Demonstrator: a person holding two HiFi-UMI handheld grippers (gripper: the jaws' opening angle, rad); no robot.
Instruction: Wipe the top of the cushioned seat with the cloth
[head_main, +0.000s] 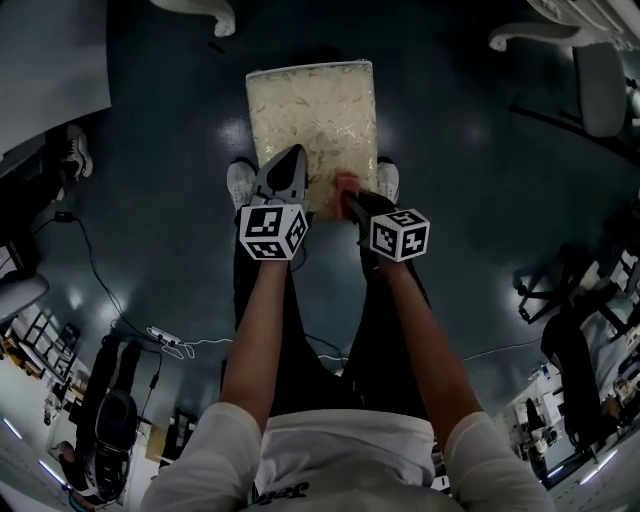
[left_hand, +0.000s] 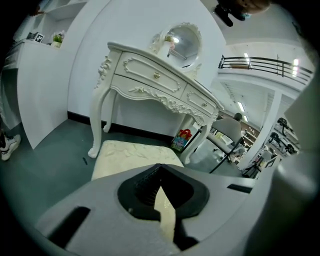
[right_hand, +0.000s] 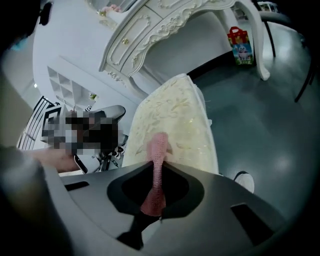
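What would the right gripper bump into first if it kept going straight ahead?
Probably the cushioned seat. The right gripper points down at its near end, and the pink cloth pinched in its jaws would touch first.

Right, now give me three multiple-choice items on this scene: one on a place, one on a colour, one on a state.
1. Where does the cushioned seat stand?
A) on the floor in front of the white dressing table
B) on top of a desk
C) beside a sofa

2. What colour is the cloth?
A) blue
B) pink
C) green

3. How do the tongs of the right gripper stand?
A) wide open and empty
B) shut on a bottle
C) shut on the cloth

Answers:
1 A: the left gripper view shows the seat just before the table's legs.
2 B: the right gripper view shows a pink strip.
3 C: the cloth is pinched between the tongs, over the seat.
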